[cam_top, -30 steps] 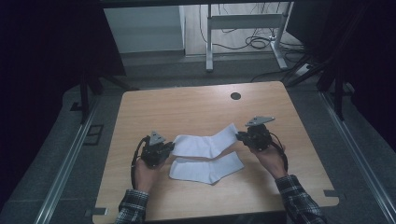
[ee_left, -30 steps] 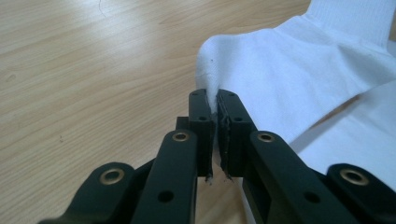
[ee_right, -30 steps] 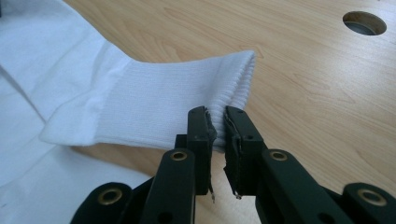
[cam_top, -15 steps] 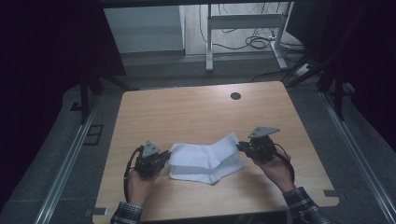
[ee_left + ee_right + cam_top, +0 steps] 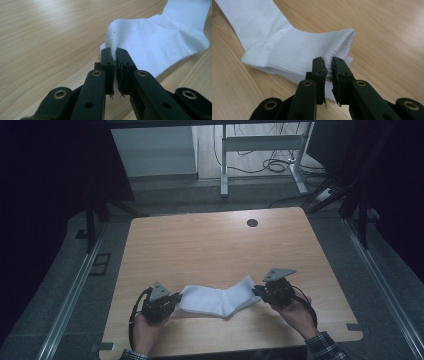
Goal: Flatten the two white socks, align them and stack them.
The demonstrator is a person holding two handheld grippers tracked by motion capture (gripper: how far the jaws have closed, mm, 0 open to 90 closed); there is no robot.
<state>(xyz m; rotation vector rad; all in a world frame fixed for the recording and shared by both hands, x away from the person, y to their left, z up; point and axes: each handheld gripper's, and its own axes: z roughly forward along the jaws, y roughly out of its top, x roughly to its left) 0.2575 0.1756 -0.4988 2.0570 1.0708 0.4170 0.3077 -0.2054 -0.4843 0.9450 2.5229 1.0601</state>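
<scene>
High view: both hands reach in from the near edge of the wooden counter [image 5: 210,245], the white socks [image 5: 215,299] stretched between them. Left gripper view: the left gripper [image 5: 115,56] pinches the smooth toe fabric. Right gripper view: the right gripper [image 5: 328,65] clamps the ribbed cuff.

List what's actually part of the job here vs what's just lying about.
In the job:
- white socks, stacked near the front edge of the table
- left gripper, shut on the toe end
- right gripper, jaws on the ribbed cuff

Lying about:
- wooden table with its round cable hole
- metal desk frame on the floor behind
- loose cables under it
</scene>
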